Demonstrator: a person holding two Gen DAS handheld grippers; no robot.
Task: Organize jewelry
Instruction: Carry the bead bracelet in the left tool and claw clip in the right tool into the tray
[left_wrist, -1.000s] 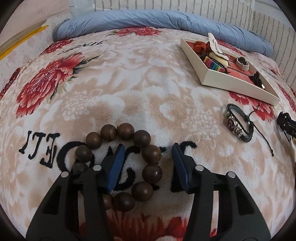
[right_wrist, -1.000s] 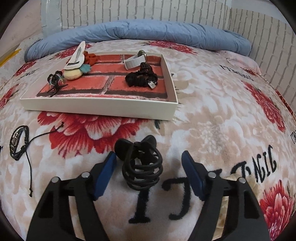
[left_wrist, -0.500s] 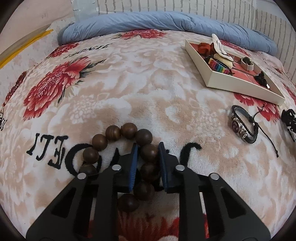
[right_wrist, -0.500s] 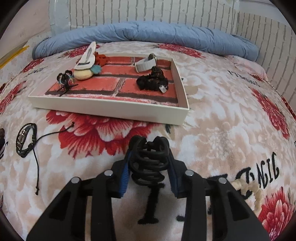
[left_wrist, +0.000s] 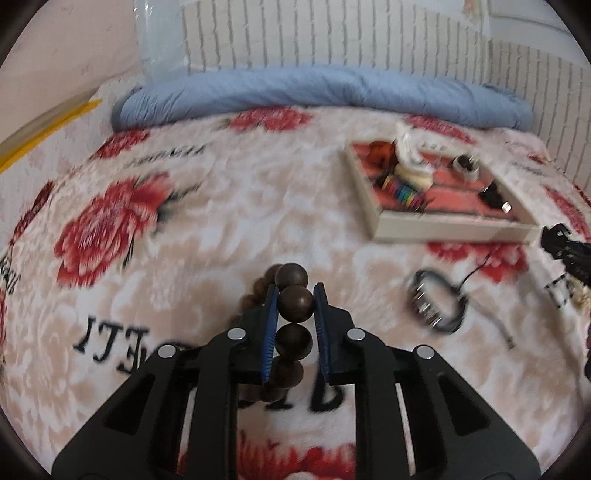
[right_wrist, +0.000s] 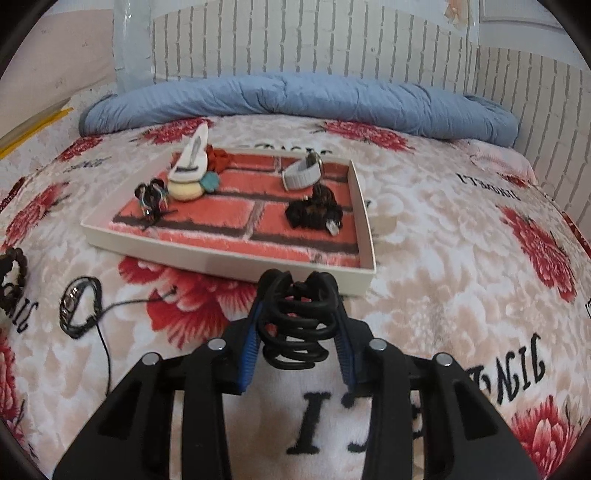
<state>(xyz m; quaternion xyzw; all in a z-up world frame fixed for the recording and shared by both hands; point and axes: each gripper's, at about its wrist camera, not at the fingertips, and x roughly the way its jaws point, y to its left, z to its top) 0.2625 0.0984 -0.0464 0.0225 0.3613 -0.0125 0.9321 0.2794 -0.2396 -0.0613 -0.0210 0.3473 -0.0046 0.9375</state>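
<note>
My left gripper (left_wrist: 294, 301) is shut on a brown wooden bead bracelet (left_wrist: 291, 314) and holds it lifted above the floral blanket; the beads hang between the blue pads. My right gripper (right_wrist: 297, 317) is shut on a black hair claw clip (right_wrist: 295, 325), lifted just in front of the white tray (right_wrist: 229, 260). The tray has a red brick-pattern lining and holds several pieces of jewelry. It also shows in the left wrist view (left_wrist: 443, 225), far right. A black leather bracelet with a cord (left_wrist: 436, 302) (right_wrist: 79, 306) lies on the blanket between both grippers.
The floral blanket (left_wrist: 184, 221) covers the bed. A rolled blue quilt (right_wrist: 295, 99) lies along the back, against a brick-pattern wall. In the tray are a white clip (right_wrist: 190, 158), a grey band (right_wrist: 303, 173) and a dark scrunchie (right_wrist: 314, 212).
Both grippers closed from open a second ago, the left on the bead bracelet and the right on the claw clip. Both have since lifted their items off the blanket toward the tray.
</note>
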